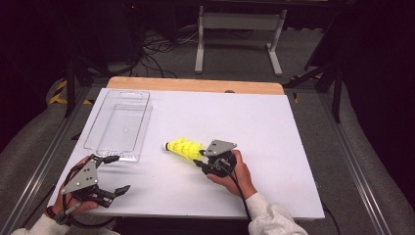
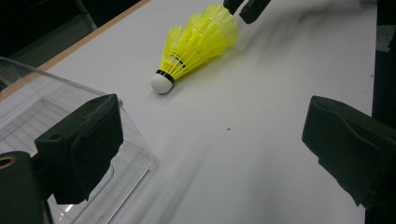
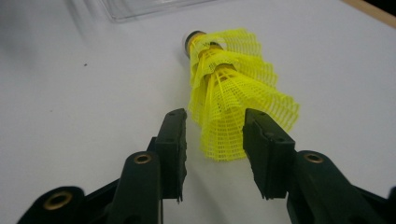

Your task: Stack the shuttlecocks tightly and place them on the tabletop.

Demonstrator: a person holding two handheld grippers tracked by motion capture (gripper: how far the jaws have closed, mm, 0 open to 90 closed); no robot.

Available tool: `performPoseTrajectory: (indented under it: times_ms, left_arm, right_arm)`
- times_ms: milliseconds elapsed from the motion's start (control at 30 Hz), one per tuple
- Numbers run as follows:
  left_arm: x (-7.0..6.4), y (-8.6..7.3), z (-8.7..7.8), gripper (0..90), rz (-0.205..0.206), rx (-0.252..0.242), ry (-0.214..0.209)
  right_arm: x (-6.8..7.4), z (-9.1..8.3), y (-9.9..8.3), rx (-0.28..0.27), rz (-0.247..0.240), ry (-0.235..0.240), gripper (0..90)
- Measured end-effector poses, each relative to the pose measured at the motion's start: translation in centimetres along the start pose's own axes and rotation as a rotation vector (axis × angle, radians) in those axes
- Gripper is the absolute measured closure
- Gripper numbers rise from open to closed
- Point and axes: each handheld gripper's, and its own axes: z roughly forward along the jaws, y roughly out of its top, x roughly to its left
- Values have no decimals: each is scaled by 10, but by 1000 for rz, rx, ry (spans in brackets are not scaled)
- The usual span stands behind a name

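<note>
Stack of yellow shuttlecocks (image 1: 185, 148), several nested one inside another, laid on its side on the white table top. Skirts are of bright yellow plastic mesh, flared and overlapping in tiers. A rounded white cork tip (image 2: 162, 83) with a narrow black band behind it is seen at the narrow end. The tip is pointed toward the clear plastic tray, from which the stack lies apart; the wide open skirt end (image 3: 224, 140) is turned the opposite way. The exact number of shuttlecocks cannot be told.
</note>
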Motion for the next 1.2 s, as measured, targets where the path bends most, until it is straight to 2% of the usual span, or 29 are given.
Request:
performPoseTrajectory:
  times_ms: [300, 367, 500, 733, 1067, 1167, 1200]
  left_arm:
    - [0, 0, 0, 61, -3, -1, 1]
    - [1, 0, 0, 61, -4, 0, 1]
    - [0, 0, 0, 61, -3, 1, 1]
    - [1, 0, 0, 61, -3, 1, 1]
    - [0, 0, 1, 62, -3, 0, 0]
    - [-1, 0, 1, 62, 1, 1, -1]
    - [-1, 0, 1, 62, 2, 2, 0]
  right_arm:
    - [3, -28, 0, -53, -33, -34, 536]
    - [3, -37, 0, -80, -34, -45, 513]
    - [4, -46, -2, -88, -37, -63, 479]
    - [5, -57, -8, -90, -47, -89, 423]
    - [1, -68, -18, -104, -26, -117, 353]
    - [1, -67, -20, -99, -16, -122, 314]
    - [0, -67, -20, -97, -3, -128, 271]
